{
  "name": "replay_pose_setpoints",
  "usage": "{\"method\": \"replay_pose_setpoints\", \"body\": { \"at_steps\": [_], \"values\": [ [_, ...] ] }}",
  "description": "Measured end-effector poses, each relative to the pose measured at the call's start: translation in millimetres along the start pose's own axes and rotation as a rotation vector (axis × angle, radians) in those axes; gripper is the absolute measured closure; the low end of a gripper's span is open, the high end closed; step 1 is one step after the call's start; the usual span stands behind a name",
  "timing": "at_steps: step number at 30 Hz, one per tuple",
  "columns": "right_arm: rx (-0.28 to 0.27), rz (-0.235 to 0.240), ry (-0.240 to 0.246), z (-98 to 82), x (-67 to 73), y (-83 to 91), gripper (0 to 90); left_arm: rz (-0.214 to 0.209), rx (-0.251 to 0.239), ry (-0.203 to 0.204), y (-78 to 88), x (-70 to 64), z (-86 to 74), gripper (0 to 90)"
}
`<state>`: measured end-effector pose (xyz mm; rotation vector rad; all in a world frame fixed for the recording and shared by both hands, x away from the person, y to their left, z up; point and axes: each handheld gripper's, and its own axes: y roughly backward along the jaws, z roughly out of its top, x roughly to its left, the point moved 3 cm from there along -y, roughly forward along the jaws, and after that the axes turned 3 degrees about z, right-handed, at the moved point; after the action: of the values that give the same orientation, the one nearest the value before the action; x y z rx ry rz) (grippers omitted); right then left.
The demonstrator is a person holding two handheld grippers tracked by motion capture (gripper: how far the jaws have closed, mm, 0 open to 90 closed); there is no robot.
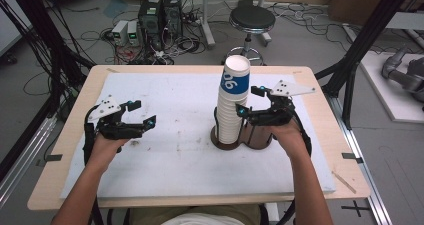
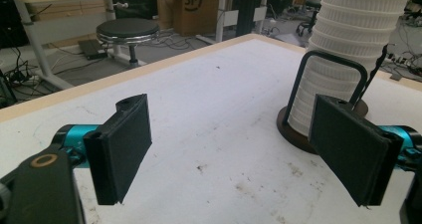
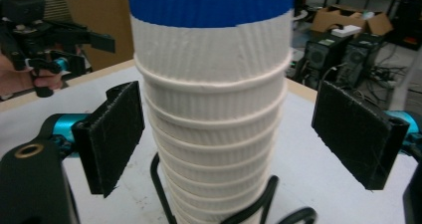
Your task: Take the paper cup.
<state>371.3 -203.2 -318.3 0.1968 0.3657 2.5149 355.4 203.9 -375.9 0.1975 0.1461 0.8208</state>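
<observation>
In the high view, a stack of paper cups (image 1: pixel 233 102) stands upright in the left ring of a dark two-ring holder (image 1: pixel 257 137) near the middle of the white mat (image 1: pixel 175 160) that covers the wooden table (image 1: pixel 345 170). The top cup carries a blue band. The right gripper (image 1: pixel 248 101) is held level just right of the stack, about halfway up it, its jaws spread with one tip near the stack's side and the other farther back; it holds nothing. The left gripper (image 1: pixel 141 113) hovers over the mat well to the left of the stack, jaws also wide apart and empty. A black stool (image 1: pixel 252 19) and computer cases (image 1: pixel 160 12) stand on the floor beyond the table. In the left gripper view, the two black jaws stand far apart over bare, scuffed mat (image 2: pixel 209 134), gripping nothing; the stack (image 2: pixel 348 40) and the holder's wire loop (image 2: pixel 328 84) sit off to the right, close behind the right-hand jaw, and the stool (image 2: pixel 128 32) shows beyond the table edge. In the right gripper view, the stack (image 3: pixel 214 109) rises between the open jaws, its ribbed white cups nested under the blue band; each pad sits clear of the cups, with a gap on both sides. The wire of the holder (image 3: pixel 249 211) curls around the stack's foot. The left gripper (image 3: pixel 79 37) shows far off at the upper left, held in a hand (image 3: pixel 22 79).
</observation>
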Motion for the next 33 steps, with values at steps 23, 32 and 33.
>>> {"method": "replay_pose_setpoints", "body": {
  "at_steps": [23, 32, 33],
  "values": [
    [0.000, 0.018, -0.003, -1.4, 0.6, -26.4, 14.0, -0.264, -0.008, -0.050, -34.2, -33.4, 74.5, 19.4],
    [0.007, 0.018, -0.003, -0.7, 0.3, -26.6, 14.4, -0.368, 0.014, -0.100, -68.3, -59.8, 123.5, 19.1],
    [0.007, 0.020, -0.001, -0.5, 0.2, -26.8, 14.4, -0.392, 0.021, -0.114, -73.8, -66.7, 130.5, 19.1]
  ]
}}
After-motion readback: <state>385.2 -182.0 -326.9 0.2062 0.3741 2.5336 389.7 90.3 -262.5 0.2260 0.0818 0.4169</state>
